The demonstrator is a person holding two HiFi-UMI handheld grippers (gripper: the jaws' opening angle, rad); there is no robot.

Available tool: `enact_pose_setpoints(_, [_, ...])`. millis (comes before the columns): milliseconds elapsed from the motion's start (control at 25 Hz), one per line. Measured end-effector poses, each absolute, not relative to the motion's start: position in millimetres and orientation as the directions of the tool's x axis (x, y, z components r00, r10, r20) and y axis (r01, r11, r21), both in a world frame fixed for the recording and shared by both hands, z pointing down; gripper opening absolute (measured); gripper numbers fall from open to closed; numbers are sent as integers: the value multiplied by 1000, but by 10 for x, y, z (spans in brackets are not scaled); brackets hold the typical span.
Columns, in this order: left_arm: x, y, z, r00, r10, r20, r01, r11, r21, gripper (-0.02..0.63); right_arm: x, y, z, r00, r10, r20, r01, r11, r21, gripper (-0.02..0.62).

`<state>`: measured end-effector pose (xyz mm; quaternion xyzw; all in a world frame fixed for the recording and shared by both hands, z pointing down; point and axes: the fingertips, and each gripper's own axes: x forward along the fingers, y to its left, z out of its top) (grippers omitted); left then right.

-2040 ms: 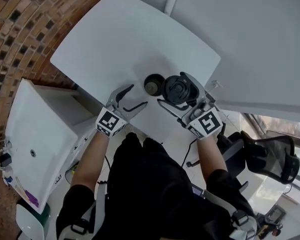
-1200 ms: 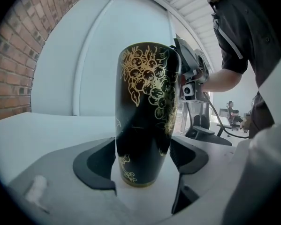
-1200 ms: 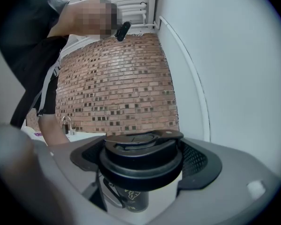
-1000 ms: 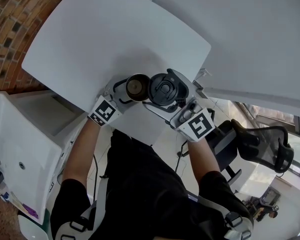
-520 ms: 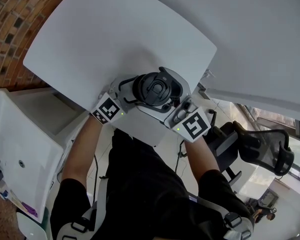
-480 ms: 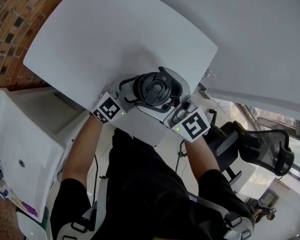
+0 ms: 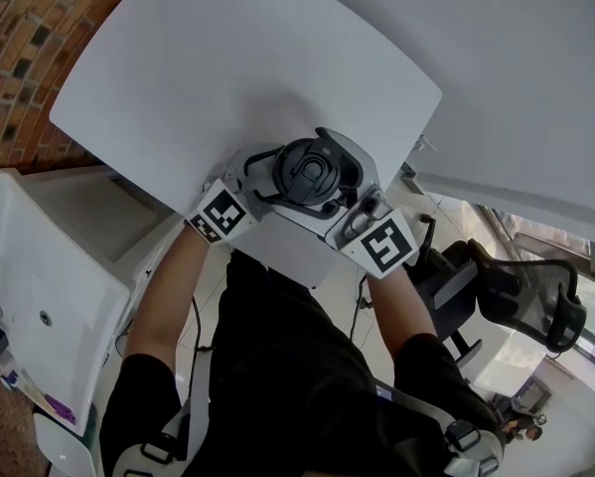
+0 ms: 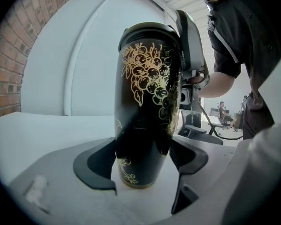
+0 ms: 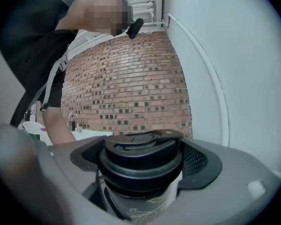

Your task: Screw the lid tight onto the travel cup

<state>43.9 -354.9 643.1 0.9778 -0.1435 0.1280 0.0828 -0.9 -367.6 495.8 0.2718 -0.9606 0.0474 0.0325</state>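
Lid resting on the cup at the near edge of the table, both grippers engaged.

Nearest me, both forearms reach forward and converge on one spot, the left gripper (image 8: pixel 142 159) angled slightly down and the right gripper (image 9: pixel 142 165) about level. The left one is clamped low on the tall black travel cup with gold grape print (image 8: pixel 147 93), which stands on the white rounded table (image 7: pixel 227 68) close to its near edge. The right one has its jaws spread wide and pressed on the round black plastic flip-top lid (image 9: pixel 141 149), which sits on the cup's rim. My worry is cross-threading: a lid turned while tilted would jam crooked. With the left grip so low, twisting up top could spin or tip the cup towards that edge.
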Motion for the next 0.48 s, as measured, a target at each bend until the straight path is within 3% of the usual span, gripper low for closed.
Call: enact_pose_setpoints(480, [453, -3540, 6406, 928, -253, 272, -296, -946, 131, 365, -41, -3627, 5115, -864, -492, 107, -500, 862, -75, 476])
